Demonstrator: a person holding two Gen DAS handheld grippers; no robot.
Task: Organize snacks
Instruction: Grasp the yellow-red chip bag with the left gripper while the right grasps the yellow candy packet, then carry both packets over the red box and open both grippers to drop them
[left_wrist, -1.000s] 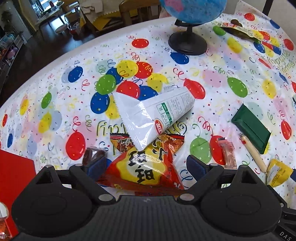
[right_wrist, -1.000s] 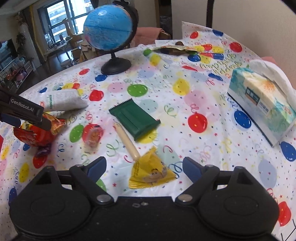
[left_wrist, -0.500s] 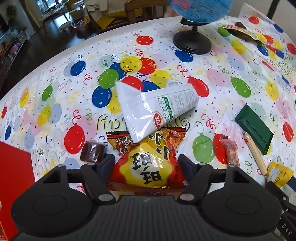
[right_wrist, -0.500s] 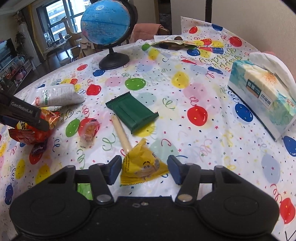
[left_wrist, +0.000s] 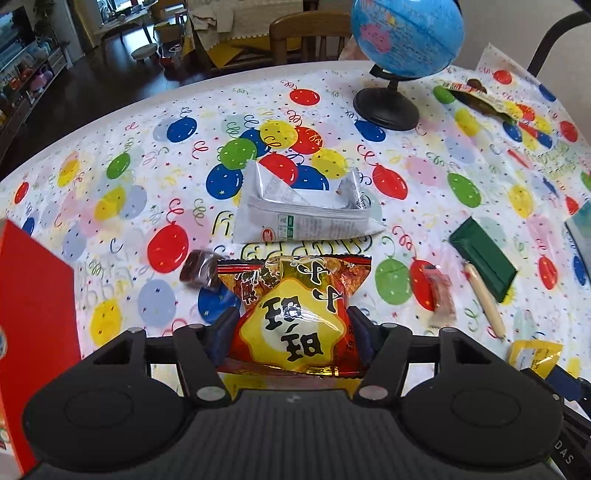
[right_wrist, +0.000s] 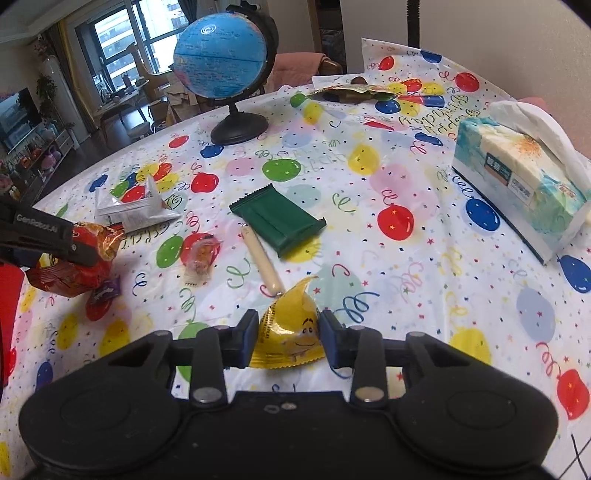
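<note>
My left gripper is shut on a red and yellow snack bag and holds it above the balloon tablecloth; the bag also shows in the right wrist view. My right gripper is shut on a yellow candy packet. A white snack bag, a dark wrapped candy, a small red-wrapped snack, a sausage stick and a green packet lie on the cloth.
A red box stands at the left edge. A blue globe on a black stand is at the back. A tissue box sits at the right. A flat brown packet lies at the far edge.
Both grippers have closed: the left on the red and yellow bag, the right on the yellow packet. The left has lifted its bag, and the white bag behind it has shifted.
</note>
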